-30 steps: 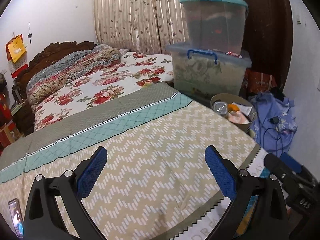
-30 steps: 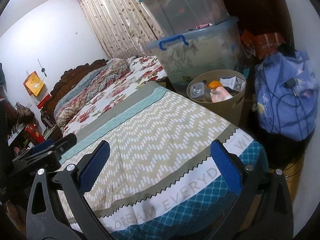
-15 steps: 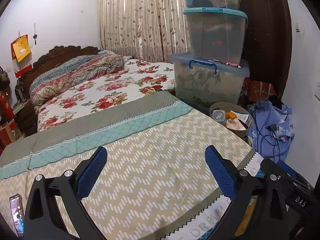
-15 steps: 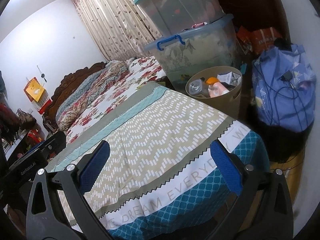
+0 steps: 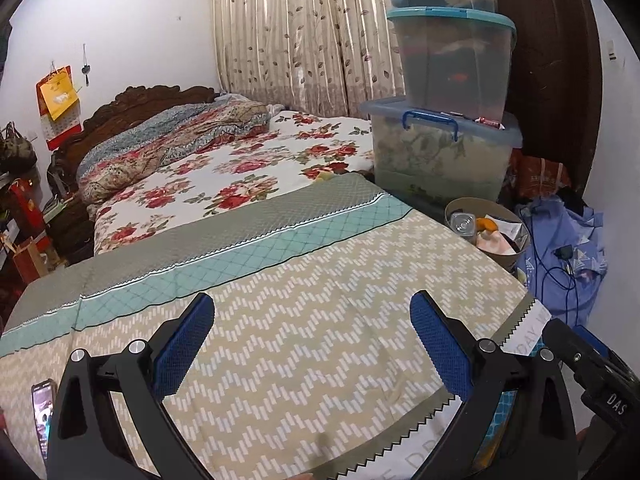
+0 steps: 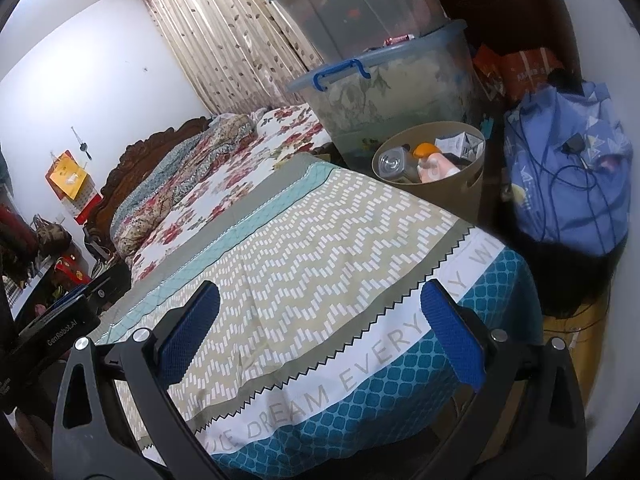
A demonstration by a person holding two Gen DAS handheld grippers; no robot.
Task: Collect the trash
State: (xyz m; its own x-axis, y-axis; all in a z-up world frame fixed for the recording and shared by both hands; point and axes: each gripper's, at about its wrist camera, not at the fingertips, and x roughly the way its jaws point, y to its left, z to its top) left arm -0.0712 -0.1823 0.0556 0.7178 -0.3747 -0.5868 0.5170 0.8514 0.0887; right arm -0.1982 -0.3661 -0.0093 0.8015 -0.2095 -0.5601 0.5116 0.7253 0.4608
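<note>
A beige zigzag-patterned bedspread (image 5: 304, 344) with teal diamond bands, a red rose-print sheet (image 5: 240, 176), a tan bin (image 6: 460, 188), and leaf-print curtains (image 5: 296, 32).

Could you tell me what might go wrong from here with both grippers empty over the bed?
The trash bin already looks full, so anything added might spill. The phone lying on the bedspread beside the left gripper could get knocked or mistaken for trash. The right gripper is open too.

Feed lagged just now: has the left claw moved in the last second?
Yes. The left claw has pulled back and tilted up: the trash bin sits lower and smaller against the storage boxes.
</note>
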